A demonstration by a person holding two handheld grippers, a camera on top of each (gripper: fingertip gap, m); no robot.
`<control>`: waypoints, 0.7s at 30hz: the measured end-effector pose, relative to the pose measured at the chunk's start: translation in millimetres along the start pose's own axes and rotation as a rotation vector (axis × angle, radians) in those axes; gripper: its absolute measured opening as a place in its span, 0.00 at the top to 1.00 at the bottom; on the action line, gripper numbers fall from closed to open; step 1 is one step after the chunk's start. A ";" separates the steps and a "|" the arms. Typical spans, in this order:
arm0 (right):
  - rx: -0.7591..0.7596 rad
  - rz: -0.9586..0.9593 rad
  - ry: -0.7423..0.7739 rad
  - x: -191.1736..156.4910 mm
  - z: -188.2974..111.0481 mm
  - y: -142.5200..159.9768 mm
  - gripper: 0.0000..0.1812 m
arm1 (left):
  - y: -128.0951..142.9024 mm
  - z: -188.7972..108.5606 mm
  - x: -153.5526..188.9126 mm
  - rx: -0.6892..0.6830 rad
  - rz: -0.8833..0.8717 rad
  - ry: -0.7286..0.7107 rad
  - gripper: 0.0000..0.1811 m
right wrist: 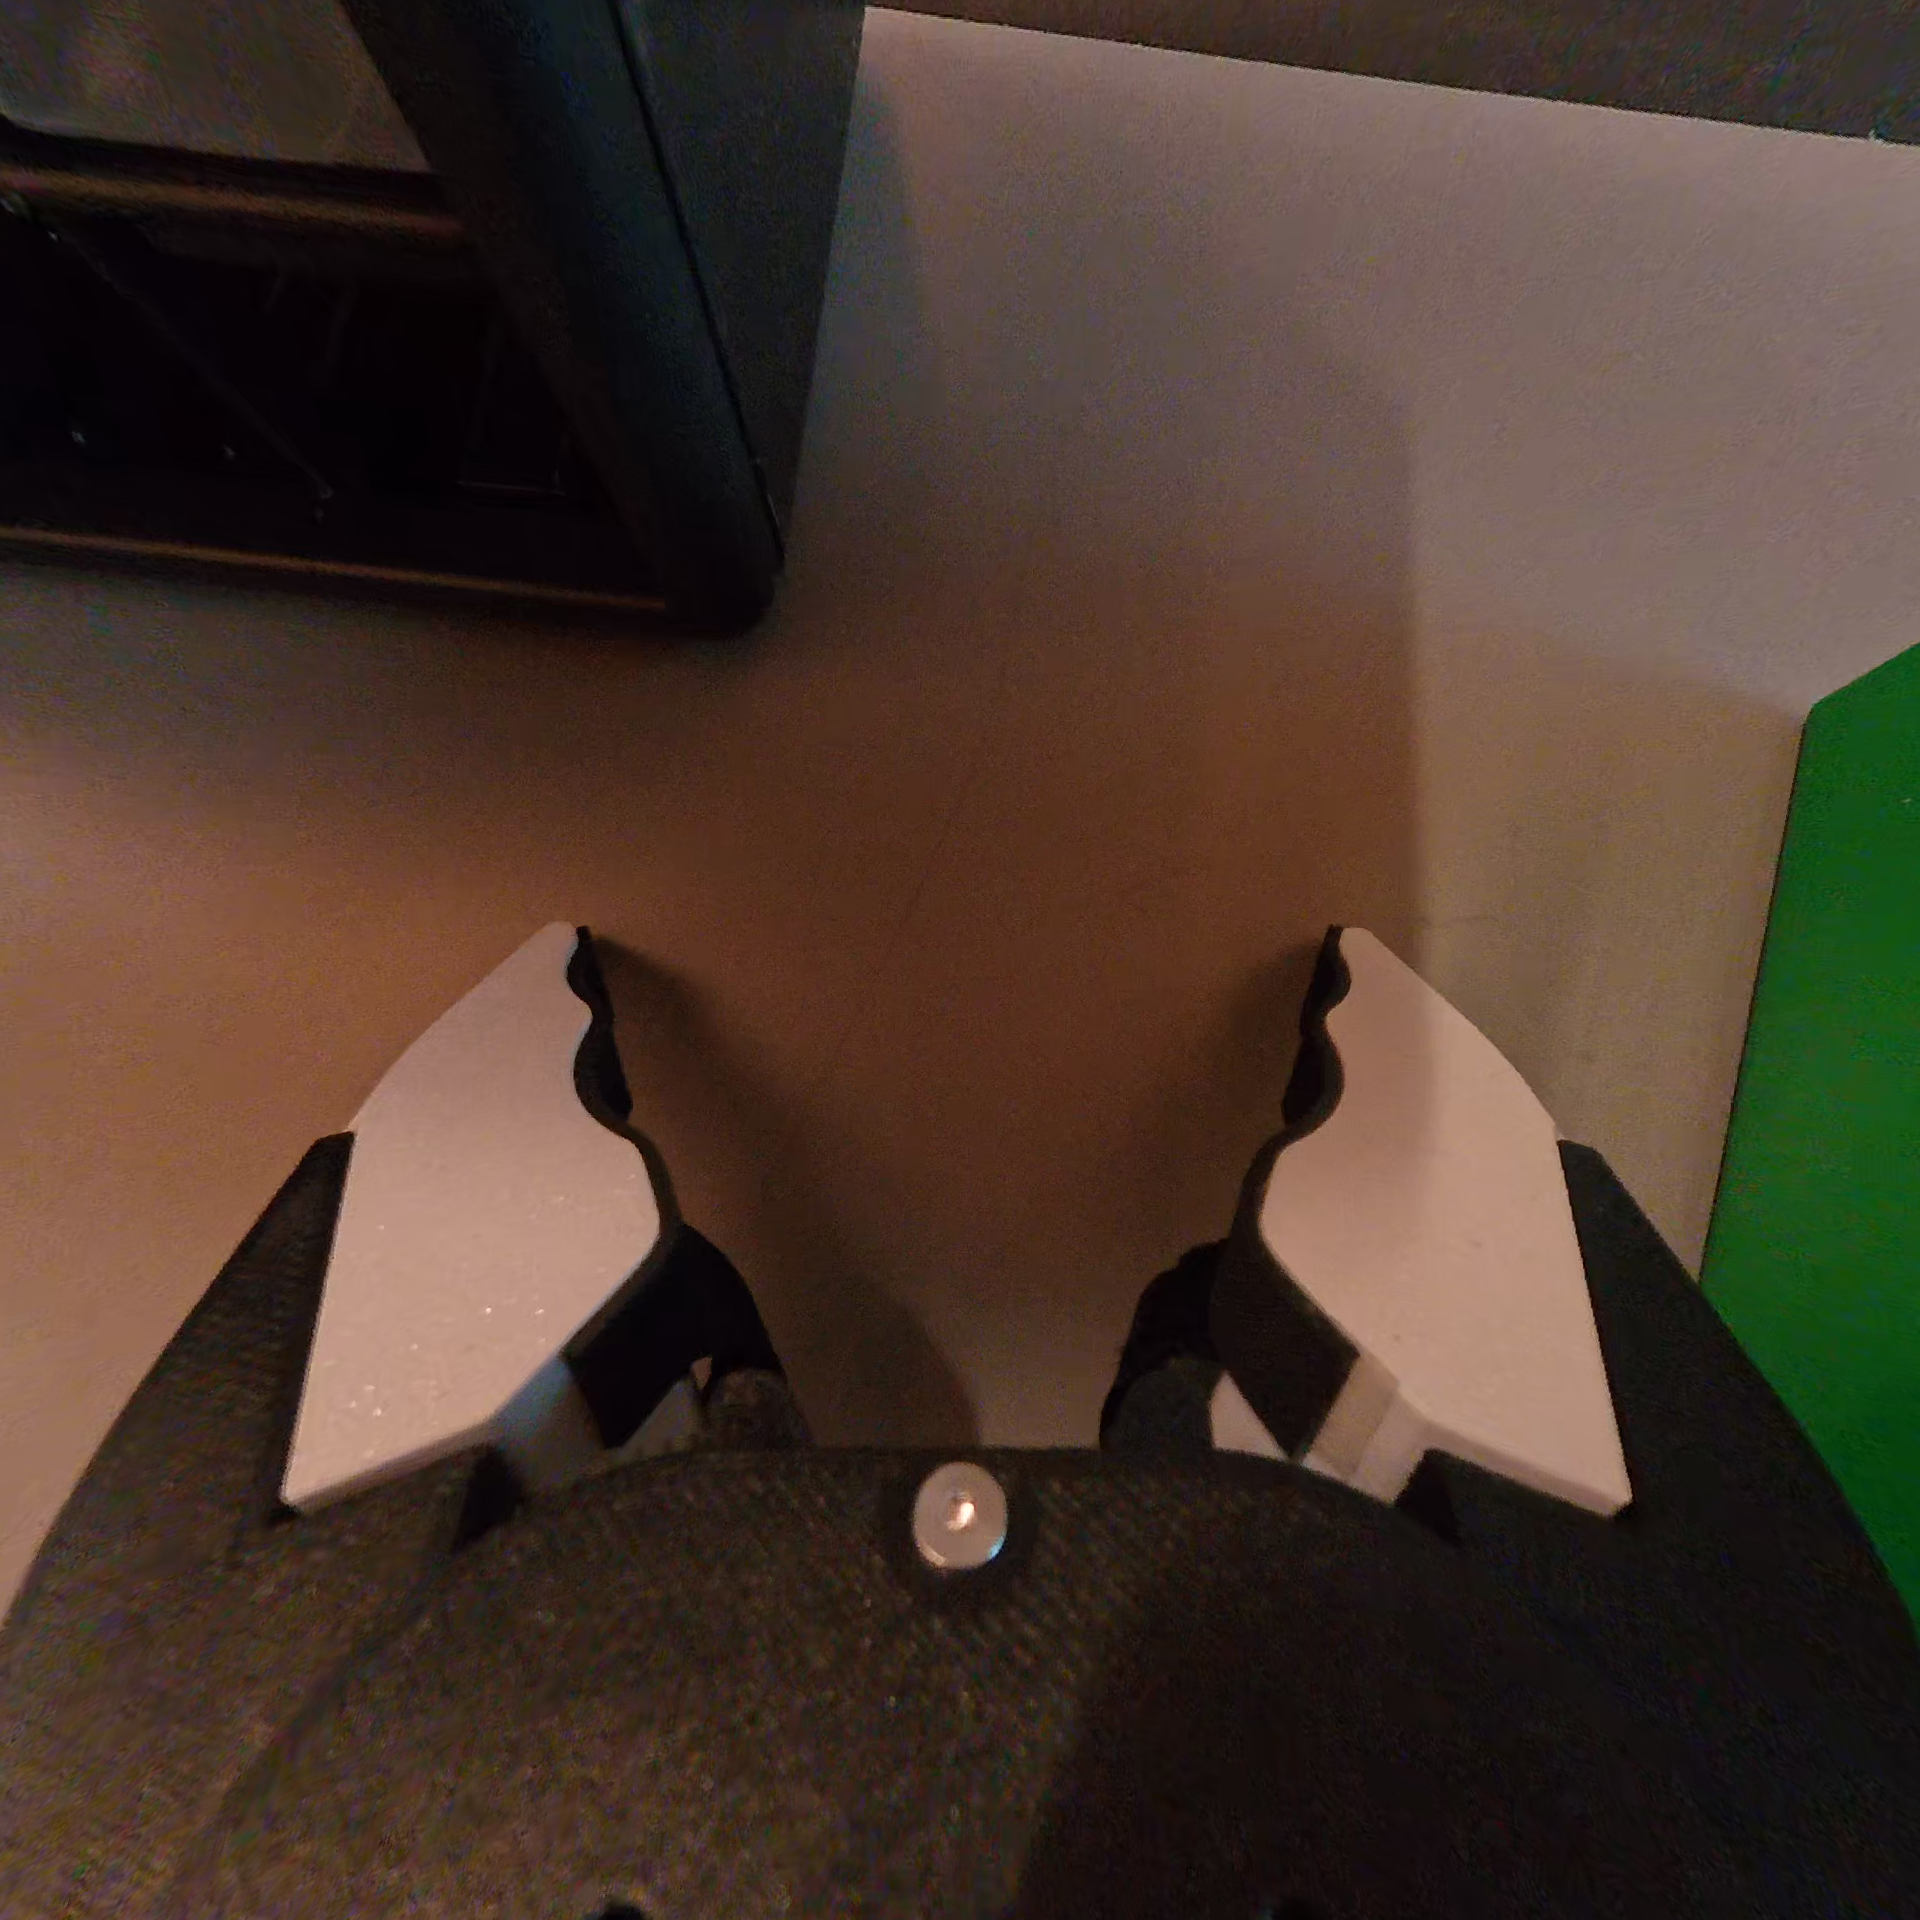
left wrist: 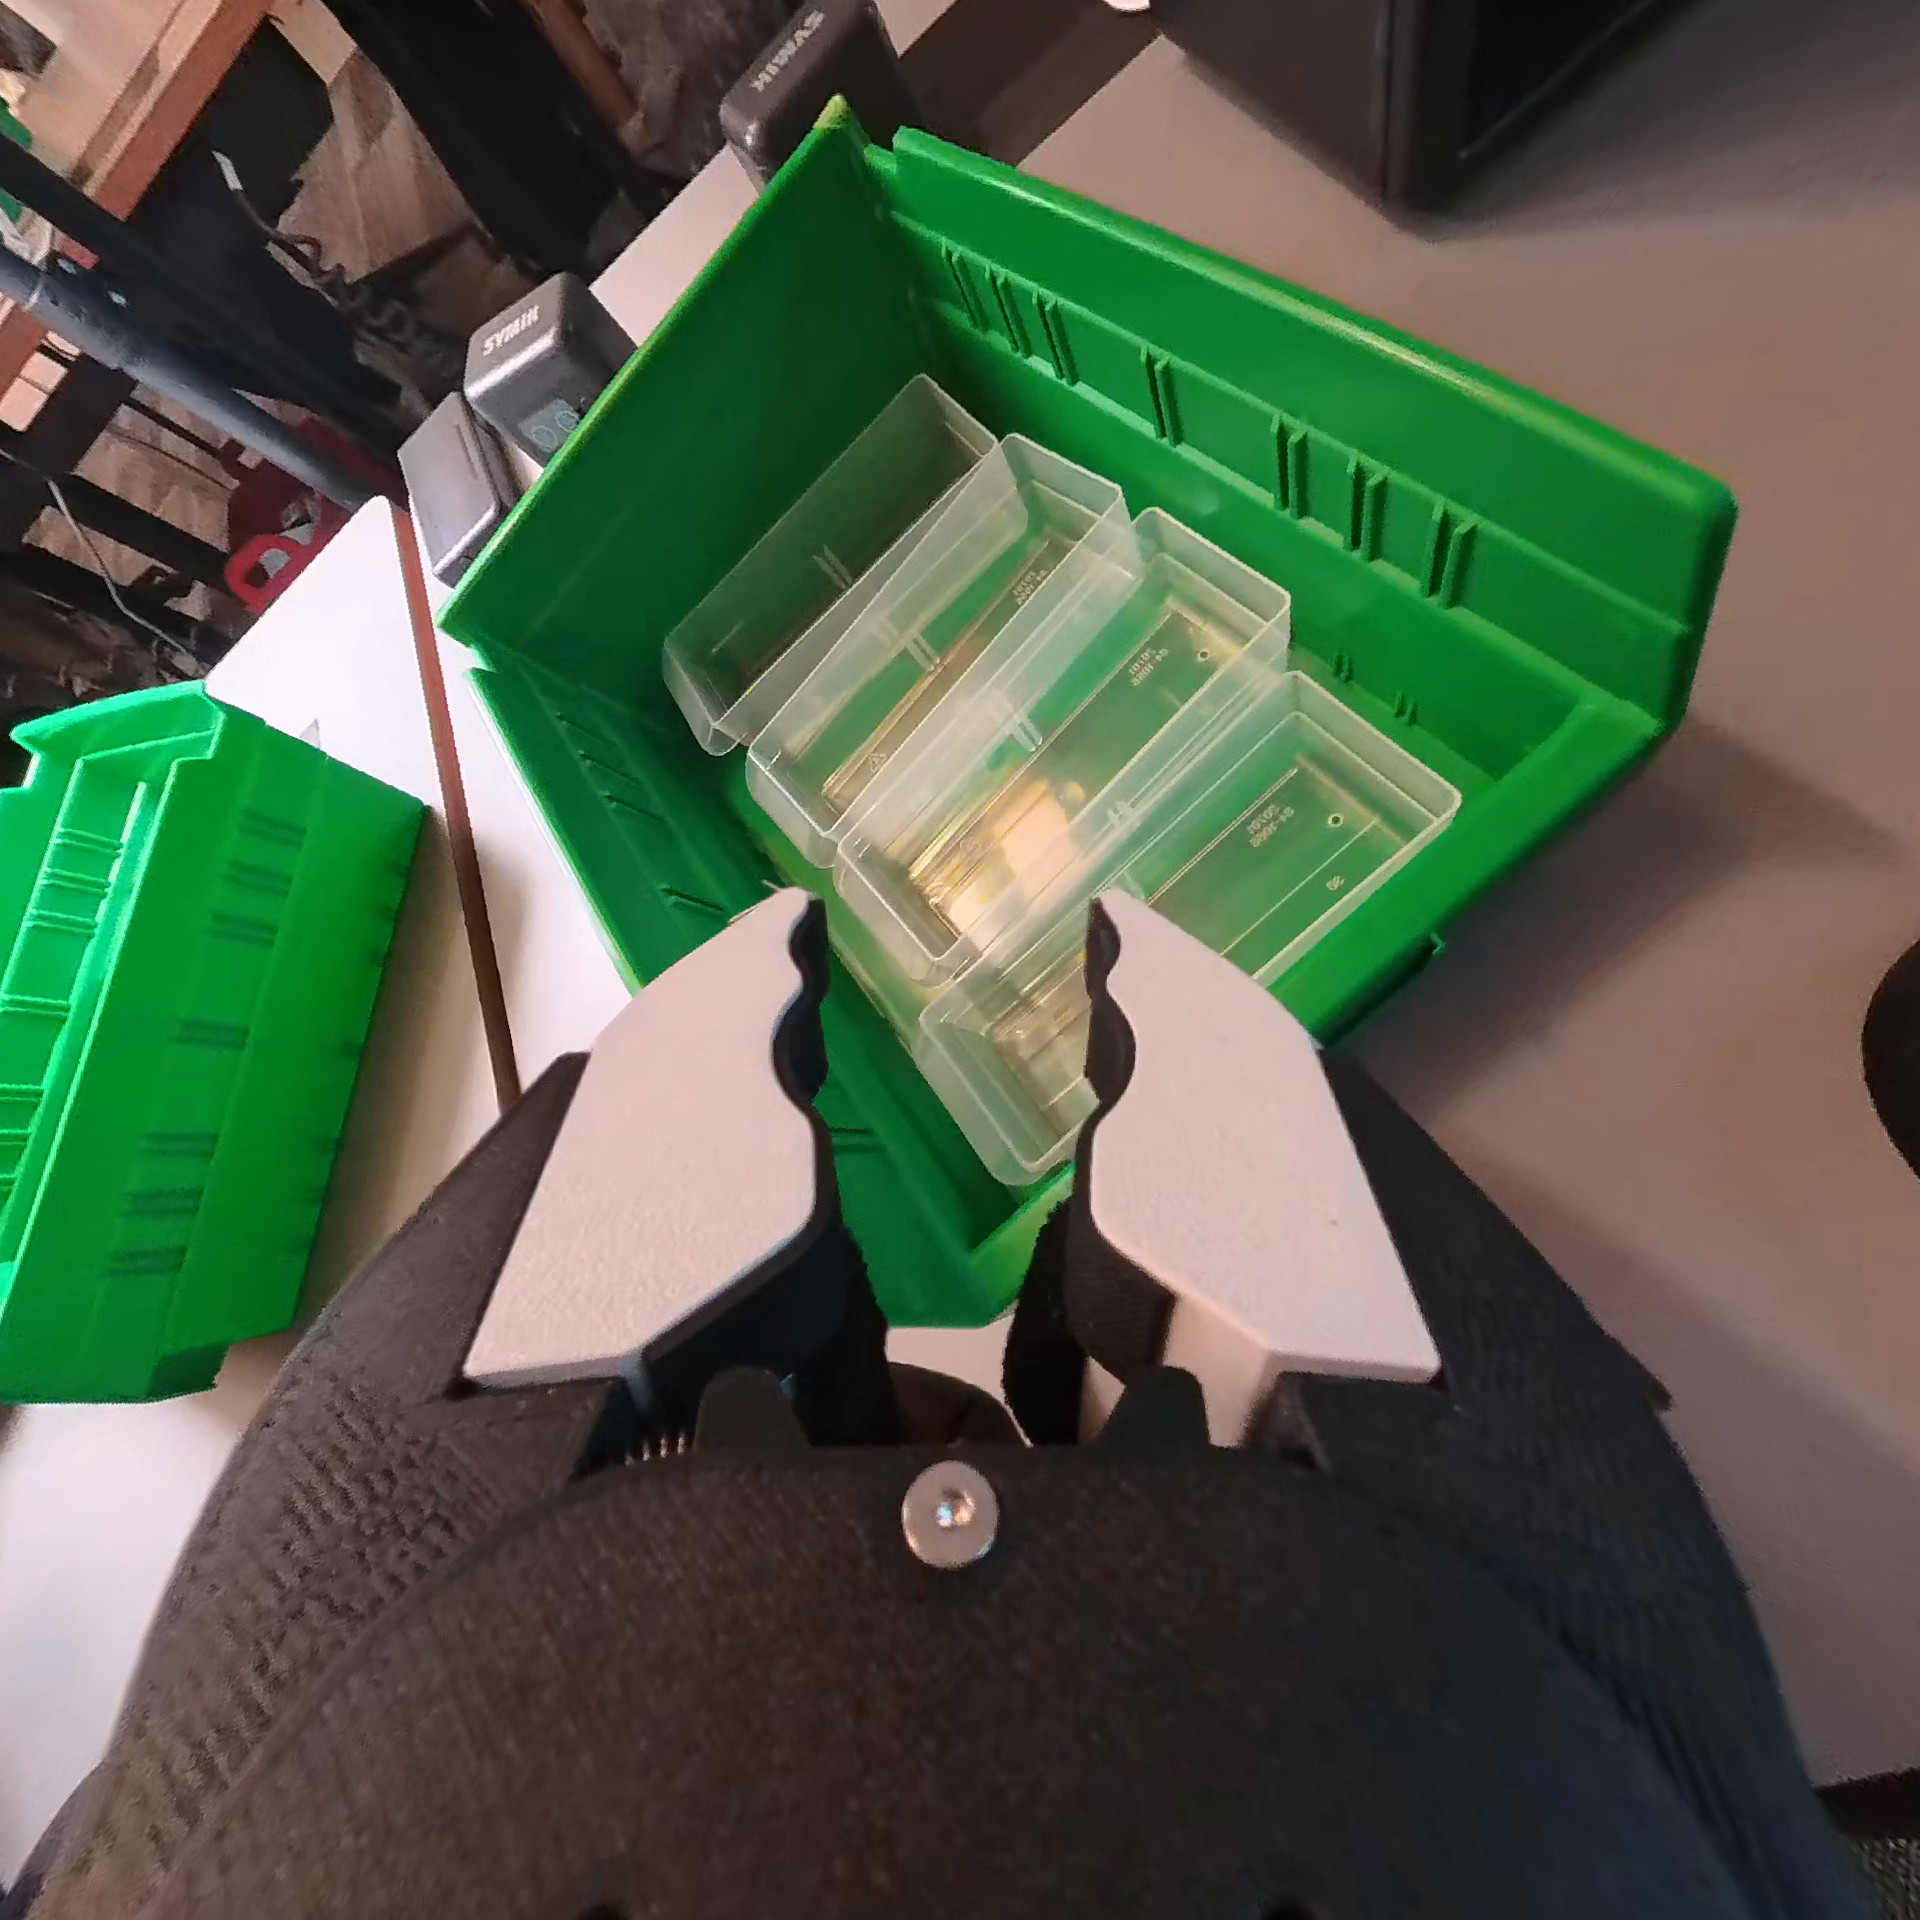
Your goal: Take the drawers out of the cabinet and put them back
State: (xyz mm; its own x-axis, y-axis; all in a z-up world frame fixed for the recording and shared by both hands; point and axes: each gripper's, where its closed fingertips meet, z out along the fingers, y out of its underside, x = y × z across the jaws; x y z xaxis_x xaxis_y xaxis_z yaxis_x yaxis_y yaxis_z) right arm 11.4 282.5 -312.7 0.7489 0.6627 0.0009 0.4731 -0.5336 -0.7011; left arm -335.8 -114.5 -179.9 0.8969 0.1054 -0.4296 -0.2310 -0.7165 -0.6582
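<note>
Left gripper [left wrist: 951, 914] spread over clear drawers [left wrist: 1049, 748] in green bin [left wrist: 1351, 436].
Pinch the nearest drawer's rim squarely; right gripper [right wrist: 956, 945] spread, empty.

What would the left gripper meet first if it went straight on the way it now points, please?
Probably the nearest clear drawer lying in the green bin; it already sits between the open left gripper, though depth is unclear.

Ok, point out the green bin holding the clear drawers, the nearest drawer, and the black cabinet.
green bin [left wrist: 1351, 447]: left wrist view, on its far inner wall.
nearest clear drawer [left wrist: 1013, 1091]: left wrist view, on its front end.
black cabinet [right wrist: 727, 312]: right wrist view, on its side panel.
</note>
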 end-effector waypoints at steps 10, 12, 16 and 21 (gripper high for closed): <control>-0.016 -0.041 -0.039 -1.3 9.0 -6.5 0.26 | -0.2 4.7 4.9 -0.004 0.010 0.017 0.74; -0.027 -0.019 -0.013 2.3 9.0 -8.1 0.30 | 1.2 6.8 8.4 -0.018 0.021 0.030 0.74; 0.008 -0.072 -0.070 -4.8 9.9 -12.7 0.37 | 7.5 16.8 22.7 -0.065 0.067 0.076 0.74; 0.016 -0.092 -0.090 -7.1 10.8 -13.4 0.37 | 13.4 28.5 36.0 -0.122 0.120 0.131 0.75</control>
State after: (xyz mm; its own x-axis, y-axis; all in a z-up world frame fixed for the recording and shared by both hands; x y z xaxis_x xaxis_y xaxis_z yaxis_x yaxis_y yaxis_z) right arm -5.2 290.7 -311.1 0.6578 0.7532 0.0024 0.5300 -0.4607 -0.7119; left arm -317.4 -100.7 -221.8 0.9089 -0.0711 -0.4109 -0.2993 -0.7973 -0.5241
